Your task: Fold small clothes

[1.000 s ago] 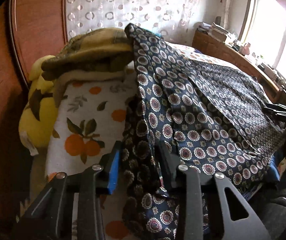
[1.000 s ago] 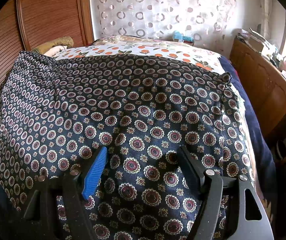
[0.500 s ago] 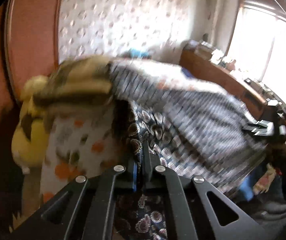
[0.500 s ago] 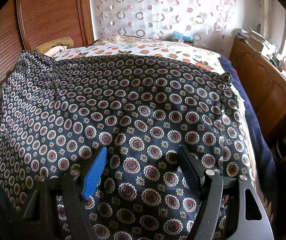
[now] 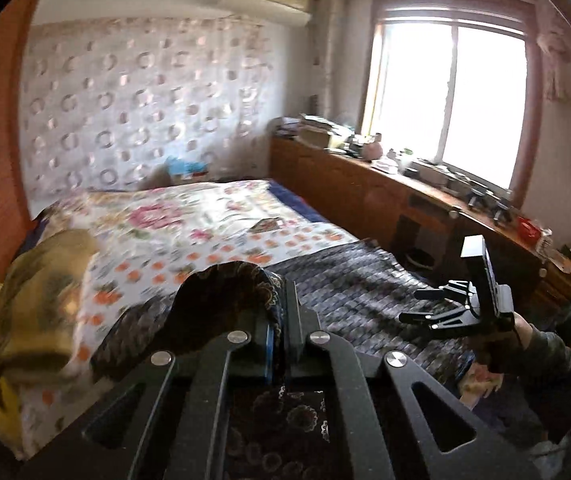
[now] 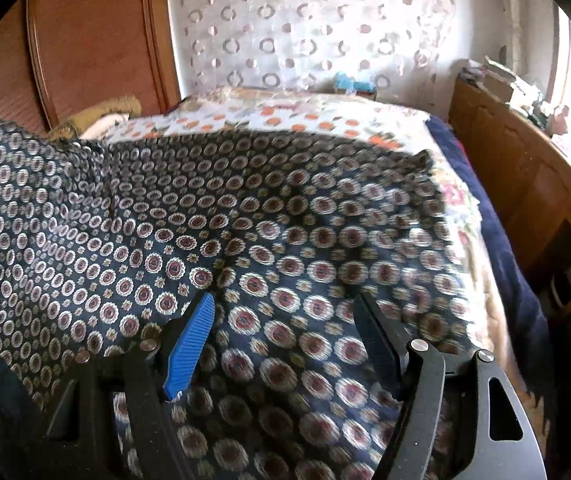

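Left claw (image 5: 283,320) pinches the patterned garment (image 5: 225,300) above the bed (image 5: 205,220); right claw (image 6: 285,320) gapes.

Floral bedspread (image 5: 189,216), wooden sideboard (image 5: 369,192) under bright window (image 5: 449,100).

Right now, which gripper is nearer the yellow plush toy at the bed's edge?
Left. The left gripper, shut on the patterned garment, is beside the yellow plush toy. The right gripper hovers open over the garment's far side.

Navy medallion-print garment (image 6: 245,240), spread, one edge lifted
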{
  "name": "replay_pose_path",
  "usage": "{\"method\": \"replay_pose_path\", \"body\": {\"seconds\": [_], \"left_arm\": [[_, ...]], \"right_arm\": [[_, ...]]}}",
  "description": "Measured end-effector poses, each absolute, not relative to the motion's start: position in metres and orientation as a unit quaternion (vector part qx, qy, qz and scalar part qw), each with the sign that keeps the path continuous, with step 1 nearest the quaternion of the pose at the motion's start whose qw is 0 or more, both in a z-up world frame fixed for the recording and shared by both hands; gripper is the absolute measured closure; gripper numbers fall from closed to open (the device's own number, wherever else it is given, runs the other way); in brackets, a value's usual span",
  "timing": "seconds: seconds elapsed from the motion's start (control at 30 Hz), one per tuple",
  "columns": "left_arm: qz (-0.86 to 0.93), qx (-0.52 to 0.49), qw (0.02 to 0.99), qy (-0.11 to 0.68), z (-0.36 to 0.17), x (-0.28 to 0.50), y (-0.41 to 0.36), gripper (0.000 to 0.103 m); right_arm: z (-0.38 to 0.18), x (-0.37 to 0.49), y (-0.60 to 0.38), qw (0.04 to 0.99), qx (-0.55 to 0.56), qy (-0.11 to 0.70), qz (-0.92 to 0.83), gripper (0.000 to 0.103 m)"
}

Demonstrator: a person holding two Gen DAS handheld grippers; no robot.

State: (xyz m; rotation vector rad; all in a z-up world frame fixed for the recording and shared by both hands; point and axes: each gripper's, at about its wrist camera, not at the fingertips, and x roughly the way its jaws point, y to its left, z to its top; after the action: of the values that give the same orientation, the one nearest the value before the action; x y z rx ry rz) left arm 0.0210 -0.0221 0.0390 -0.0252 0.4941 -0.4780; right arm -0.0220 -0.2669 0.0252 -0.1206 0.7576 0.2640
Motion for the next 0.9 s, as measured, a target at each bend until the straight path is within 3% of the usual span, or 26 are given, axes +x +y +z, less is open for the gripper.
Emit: {"method": "replay_pose_path", "body": {"seconds": [0.37, 0.47, 0.6, 0.67, 0.8, 0.9], "left_arm": [[-0.304, 0.044, 0.918, 0.251, 0.062, 0.053, -0.128, 0.100], [-0.302, 0.060, 0.913, 0.266, 0.058, 0.056, -0.143, 0.089], [-0.318, 0.050, 0.906, 0.273, 0.051, 0.053, -0.140, 0.057], [-0.316, 0.054, 0.906, 0.276, 0.049, 0.050, -0.135, 0.048], [-0.299, 0.051, 0.913, 0.274, 0.045, 0.039, -0.123, 0.039], [-0.279, 0.048, 0.920, 0.272, 0.039, 0.035, -0.111, 0.039]], "right_arm": [[0.065, -0.073, -0.315, 0.945, -0.025, 0.312, 0.098, 0.029], [0.064, -0.079, -0.316, 0.945, -0.026, 0.310, 0.097, 0.029], [0.062, -0.081, -0.311, 0.944, -0.030, 0.312, 0.106, 0.029], [0.060, -0.079, -0.306, 0.942, -0.031, 0.313, 0.114, 0.029], [0.061, -0.076, -0.292, 0.940, -0.033, 0.314, 0.130, 0.029], [0.062, -0.074, -0.279, 0.939, -0.039, 0.310, 0.143, 0.029]]}}
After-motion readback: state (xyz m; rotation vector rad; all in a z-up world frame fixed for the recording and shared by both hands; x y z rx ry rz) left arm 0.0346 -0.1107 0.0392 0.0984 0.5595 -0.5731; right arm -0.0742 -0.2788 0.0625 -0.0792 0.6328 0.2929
